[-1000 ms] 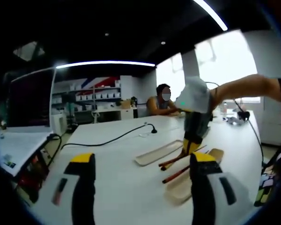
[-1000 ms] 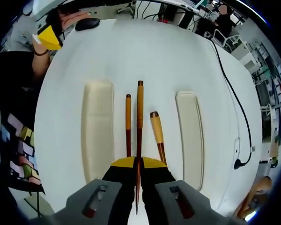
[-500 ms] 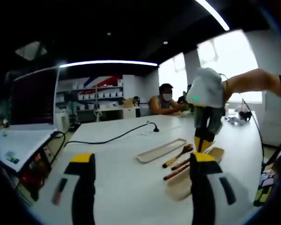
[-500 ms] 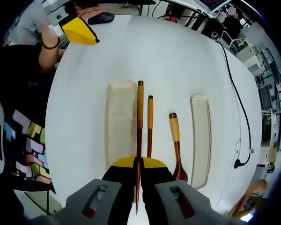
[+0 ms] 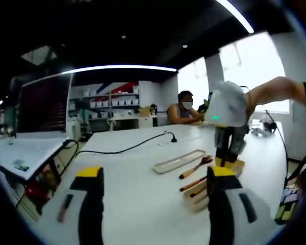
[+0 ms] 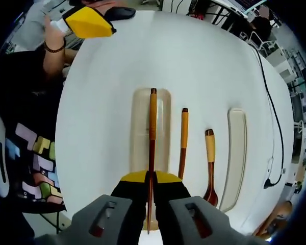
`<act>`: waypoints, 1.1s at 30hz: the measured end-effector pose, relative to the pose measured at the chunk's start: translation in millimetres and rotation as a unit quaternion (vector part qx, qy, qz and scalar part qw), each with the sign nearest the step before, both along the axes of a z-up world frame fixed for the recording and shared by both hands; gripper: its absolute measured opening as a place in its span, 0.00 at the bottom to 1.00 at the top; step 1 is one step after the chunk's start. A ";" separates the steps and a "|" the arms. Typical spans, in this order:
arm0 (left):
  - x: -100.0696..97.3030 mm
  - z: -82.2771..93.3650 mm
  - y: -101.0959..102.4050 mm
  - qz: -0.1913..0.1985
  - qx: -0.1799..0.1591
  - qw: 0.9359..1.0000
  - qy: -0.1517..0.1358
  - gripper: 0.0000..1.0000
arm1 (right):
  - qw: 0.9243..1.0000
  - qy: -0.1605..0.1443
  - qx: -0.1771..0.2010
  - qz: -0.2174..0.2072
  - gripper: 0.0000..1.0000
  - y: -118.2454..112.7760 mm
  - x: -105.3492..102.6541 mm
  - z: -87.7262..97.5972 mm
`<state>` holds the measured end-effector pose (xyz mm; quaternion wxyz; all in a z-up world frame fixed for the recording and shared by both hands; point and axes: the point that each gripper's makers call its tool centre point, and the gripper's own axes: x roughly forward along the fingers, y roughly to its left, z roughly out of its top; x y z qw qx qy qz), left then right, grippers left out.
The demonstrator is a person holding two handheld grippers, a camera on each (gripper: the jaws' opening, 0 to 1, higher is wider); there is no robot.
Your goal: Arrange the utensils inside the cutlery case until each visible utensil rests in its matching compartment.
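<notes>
My right gripper (image 6: 152, 179) is shut on a wooden chopstick (image 6: 152, 132), which lies lengthwise over the beige cutlery case (image 6: 138, 127). On the white table to its right in the right gripper view lie a second chopstick (image 6: 183, 140) and a wooden spoon (image 6: 209, 161), then the flat case lid (image 6: 236, 153). The left gripper view shows the right gripper (image 5: 227, 162) above the case (image 5: 194, 200), with the loose chopstick (image 5: 193, 183), spoon (image 5: 195, 167) and lid (image 5: 179, 161) beyond. My left gripper (image 5: 152, 176) hovers open over bare table, holding nothing.
A black cable (image 5: 122, 149) runs across the table's far side. A person (image 5: 182, 109) sits at the far end. A dark mouse (image 6: 120, 13) lies near the yellow jaw tip of the left gripper (image 6: 89, 23). The table edge (image 6: 61, 153) runs left of the case.
The right gripper has carried the held chopstick sideways from above the loose utensils to above the case. The left gripper stays open and has barely moved.
</notes>
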<state>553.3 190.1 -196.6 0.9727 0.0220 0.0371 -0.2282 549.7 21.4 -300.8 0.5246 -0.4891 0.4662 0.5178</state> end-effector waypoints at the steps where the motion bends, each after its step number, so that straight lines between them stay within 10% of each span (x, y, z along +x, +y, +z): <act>1: -0.9 0.3 0.3 0.001 0.000 1.000 -0.001 0.88 | 1.000 0.003 0.000 -0.001 0.01 0.1 -0.3 -1.8; 33: -3.2 1.3 0.8 0.003 0.002 1.000 -0.002 0.87 | 0.998 0.049 0.027 -0.021 0.03 6.6 -12.2 -9.8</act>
